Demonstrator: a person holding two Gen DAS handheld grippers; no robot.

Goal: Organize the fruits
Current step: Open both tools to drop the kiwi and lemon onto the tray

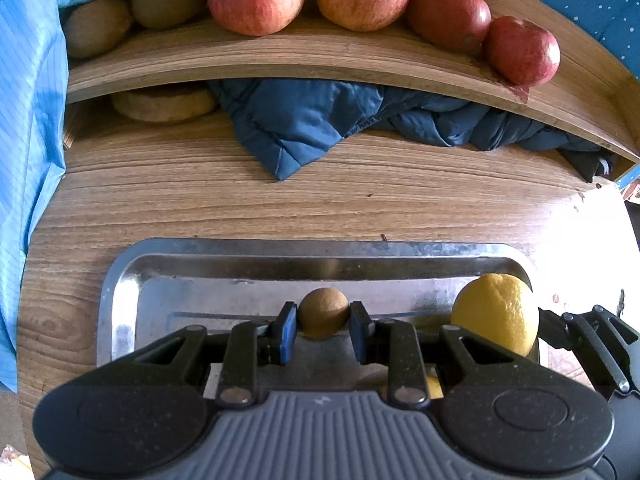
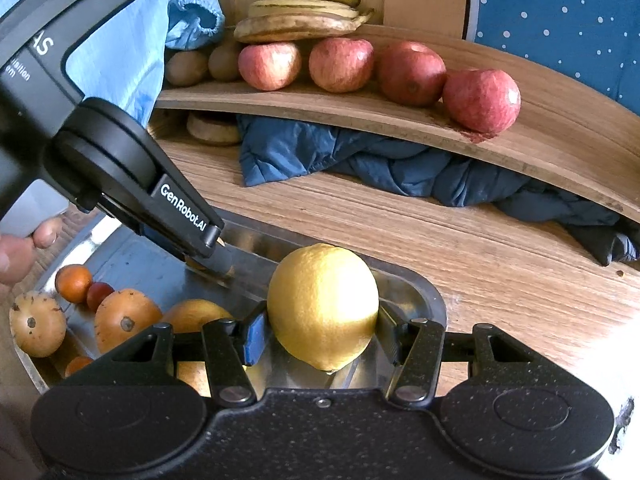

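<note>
Jaws on lemon (image 2: 323, 307); bananas (image 2: 304, 12) right-wrist-only.

bare tabletop (image 1: 280, 200) between tray (image 1: 120, 280) and shelf (image 1: 280, 60) lies open; blue jacket (image 1: 320, 128) fills the under-shelf gap

Shelf (image 2: 560, 148): my apples (image 2: 340, 64) in a row, bananas (image 2: 304, 16) behind, kiwis (image 2: 188, 66) at left end.
Tray (image 1: 120, 280): lemon (image 2: 324, 304) at my right corner.
</note>
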